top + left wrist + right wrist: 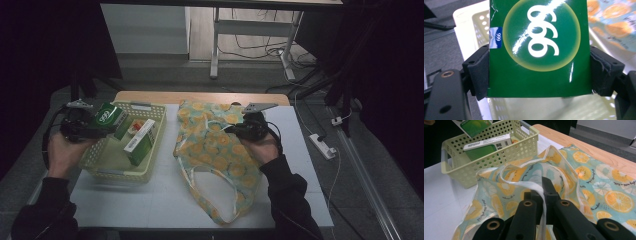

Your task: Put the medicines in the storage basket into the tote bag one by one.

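A glossy green box (539, 47) with a white "999" mark sits between the black jaws of my left gripper (540, 71), whose pads press on both its sides. From above, that box (109, 116) hangs over the far left corner of the pale yellow basket (120, 175), with the left gripper (100, 125) shut on it. My right gripper (541, 192) is shut on the white-edged rim of the orange-print cloth bag (599, 182) and lifts it a little. In the high view the right gripper (237, 130) rests over the bag (215, 155) at the table's middle.
The basket (456, 170) holds a green and white box (140, 142) on edge and a smaller carton (134, 127) behind it. The bag's handles trail toward the near edge of the white table (150, 200). A wooden strip runs along the far edge.
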Tool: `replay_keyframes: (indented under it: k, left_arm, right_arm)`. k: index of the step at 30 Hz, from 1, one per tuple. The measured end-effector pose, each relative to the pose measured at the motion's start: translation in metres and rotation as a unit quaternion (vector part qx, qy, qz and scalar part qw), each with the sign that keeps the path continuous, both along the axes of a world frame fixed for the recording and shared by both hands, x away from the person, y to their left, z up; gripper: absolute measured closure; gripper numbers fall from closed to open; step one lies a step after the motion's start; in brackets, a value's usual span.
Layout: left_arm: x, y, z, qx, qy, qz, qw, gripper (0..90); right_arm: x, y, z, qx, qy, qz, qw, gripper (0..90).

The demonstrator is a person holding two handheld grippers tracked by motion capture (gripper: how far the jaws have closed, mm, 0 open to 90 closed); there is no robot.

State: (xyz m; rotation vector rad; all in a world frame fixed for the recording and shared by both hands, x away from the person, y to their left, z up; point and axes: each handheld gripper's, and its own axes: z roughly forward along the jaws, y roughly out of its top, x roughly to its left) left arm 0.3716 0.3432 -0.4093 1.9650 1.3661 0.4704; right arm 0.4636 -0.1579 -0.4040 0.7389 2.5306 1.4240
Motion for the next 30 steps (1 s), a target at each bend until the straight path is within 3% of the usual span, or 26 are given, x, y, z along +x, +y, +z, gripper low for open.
replay_keyframes:
  k: [7,18,30]
  left_arm:
    - [-0.010,-0.010,0.005,-0.019,-0.007,-0.024,0.9995,18.7]
    - [-0.021,-0.024,0.011,-0.031,-0.014,-0.056,0.9979,18.7]
    - [-0.033,-0.052,0.010,-0.046,-0.008,-0.105,0.9934,18.7]
  right_arm:
    - [0.000,0.000,0.000,0.001,-0.001,-0.001,1.0000,89.4]
    - [0.001,0.000,0.000,-0.001,-0.001,-0.002,1.0000,89.4]
    - [0.001,0.000,-0.001,0.000,0.000,-0.002,1.0000,89.4]
